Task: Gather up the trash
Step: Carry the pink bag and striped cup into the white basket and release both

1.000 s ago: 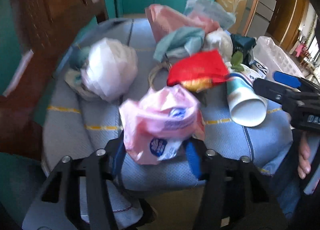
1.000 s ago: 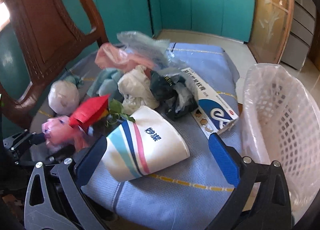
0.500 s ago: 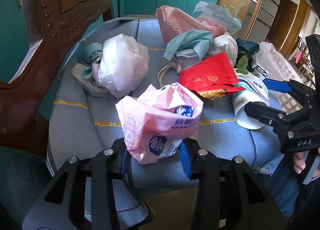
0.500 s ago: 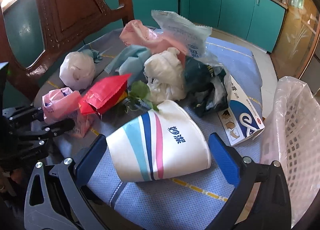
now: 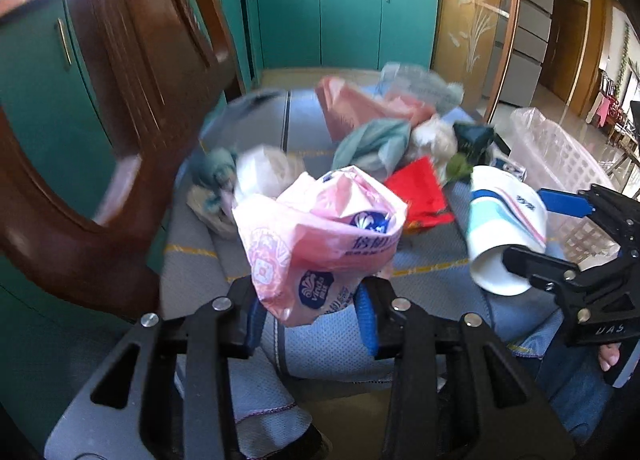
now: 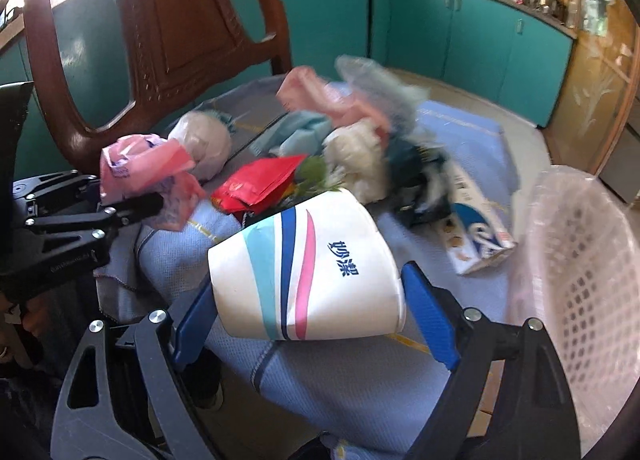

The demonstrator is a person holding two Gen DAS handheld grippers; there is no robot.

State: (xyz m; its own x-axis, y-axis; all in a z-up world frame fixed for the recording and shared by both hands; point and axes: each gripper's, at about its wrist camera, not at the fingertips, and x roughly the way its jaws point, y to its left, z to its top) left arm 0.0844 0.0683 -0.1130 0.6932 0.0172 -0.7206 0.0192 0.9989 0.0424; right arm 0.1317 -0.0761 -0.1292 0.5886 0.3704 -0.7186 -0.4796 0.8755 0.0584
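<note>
The left gripper (image 5: 312, 300) clamps a pink tissue wrapper (image 5: 320, 236), the right gripper's (image 6: 312, 300) jaws are closing around a paper cup (image 6: 308, 272) beside the empty-looking laundry basket (image 6: 580, 280), and remaining trash awaits collection.

Far trash heap (image 5: 384, 128) motion-blurred; basket (image 6: 580, 260) cut by right edge.

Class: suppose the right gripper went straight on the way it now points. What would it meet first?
Most likely the paper cup, which lies on its side between the closing jaws of the right gripper; whether they touch it yet is unclear.
</note>
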